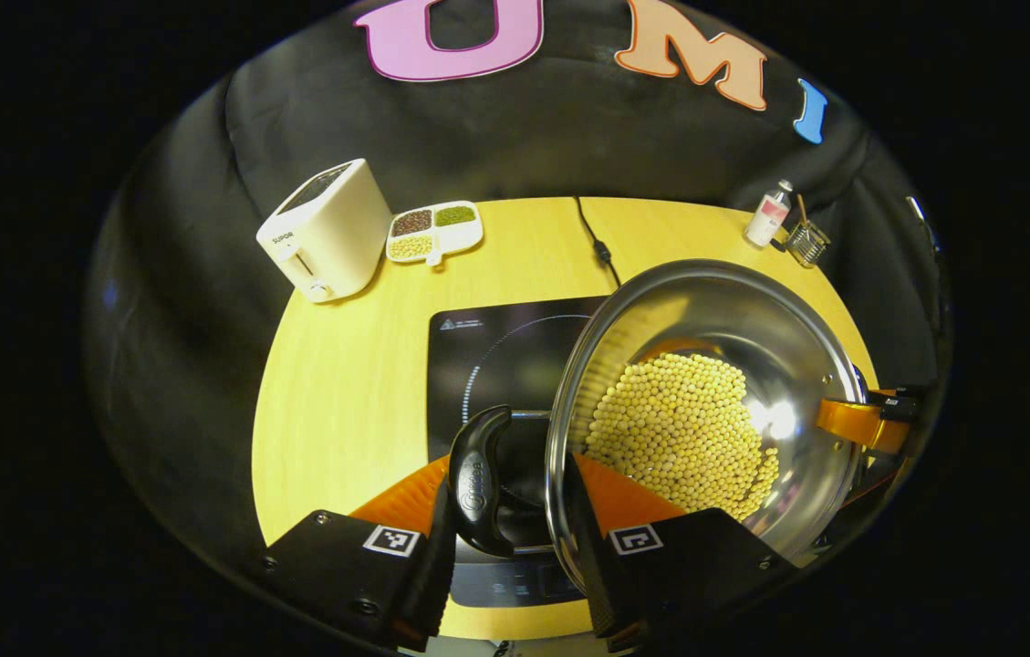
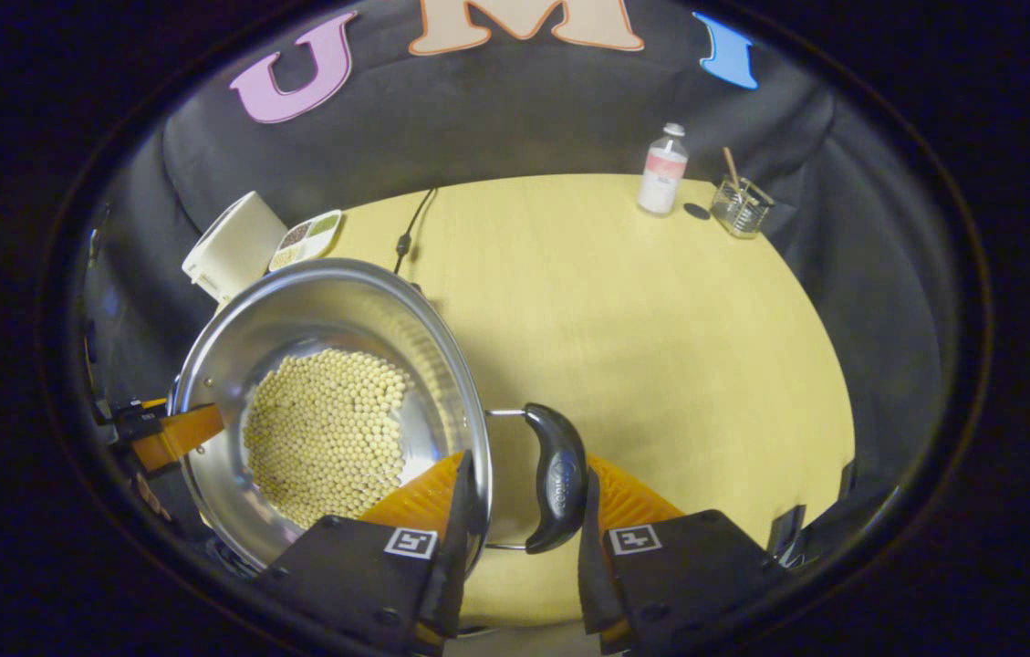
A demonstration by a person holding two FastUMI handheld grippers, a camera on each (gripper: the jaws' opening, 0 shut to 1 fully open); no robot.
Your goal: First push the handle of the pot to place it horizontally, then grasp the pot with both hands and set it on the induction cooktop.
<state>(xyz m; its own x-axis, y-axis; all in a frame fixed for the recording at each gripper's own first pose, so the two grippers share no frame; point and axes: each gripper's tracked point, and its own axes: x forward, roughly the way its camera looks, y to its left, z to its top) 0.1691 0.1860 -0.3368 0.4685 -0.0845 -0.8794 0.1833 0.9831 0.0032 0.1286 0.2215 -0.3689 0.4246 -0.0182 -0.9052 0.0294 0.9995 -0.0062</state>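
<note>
Now left gripper (image 1: 507,511) clamped across pot (image 1: 706,401) rim and black side handle (image 1: 481,479); right gripper (image 2: 522,511) likewise on opposite handle (image 2: 556,479). Pot, holding pale beans (image 1: 683,433), held above cooktop (image 1: 496,351) on yellow table (image 2: 642,319).

- The pot (image 1: 706,401) hides much of the induction cooktop (image 1: 496,356).
- The bottle (image 2: 663,171) label is too small to make out.
- The toaster (image 2: 232,245) is partly hidden behind the pot's rim.

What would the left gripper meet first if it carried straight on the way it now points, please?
The pot's black side handle, already between the left gripper's fingers, with the pot wall beside it. Past those lies the induction cooktop, though depth is unclear.
</note>
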